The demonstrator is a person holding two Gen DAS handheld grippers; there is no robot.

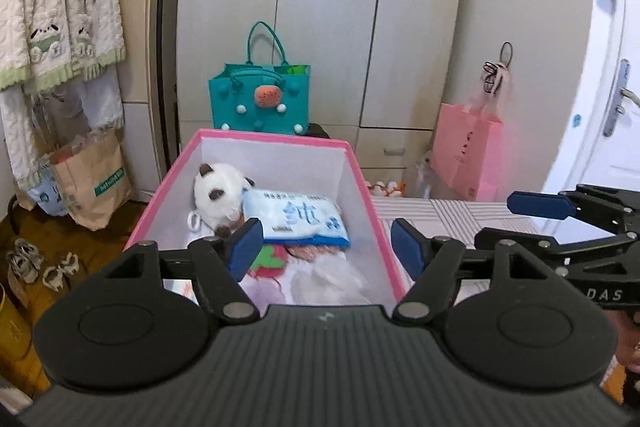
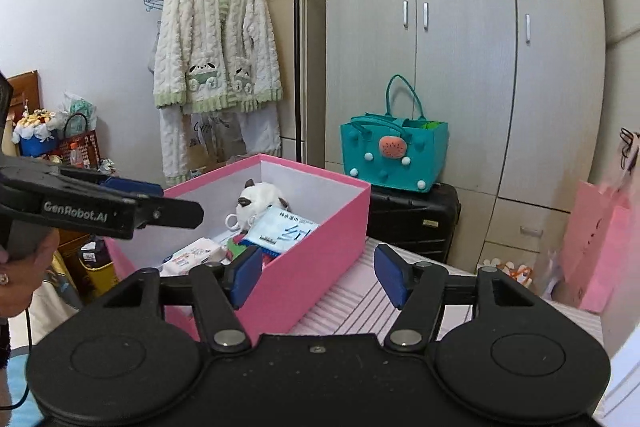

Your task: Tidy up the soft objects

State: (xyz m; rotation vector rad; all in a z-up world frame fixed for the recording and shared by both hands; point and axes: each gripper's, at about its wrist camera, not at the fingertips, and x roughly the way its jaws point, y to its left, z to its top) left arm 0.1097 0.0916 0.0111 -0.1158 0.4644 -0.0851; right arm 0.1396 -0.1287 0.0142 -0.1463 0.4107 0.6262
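Both grippers, left [image 1: 322, 247] and right [image 2: 318, 275], carry fingers spread wide and empty; the pink box [image 2: 320, 247] holding plush toy [image 1: 218, 197] and wipes pack [image 1: 296, 219] lies ahead, nearest the left.

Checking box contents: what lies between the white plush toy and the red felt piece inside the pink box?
A blue-and-white wipes pack lies between the plush toy and red felt piece; left wrist view shows it.

Plush toy [image 1: 218, 197] and wipes pack [image 1: 296, 219] in box [image 1: 362, 183], tote bag [image 1: 260, 99] behind.
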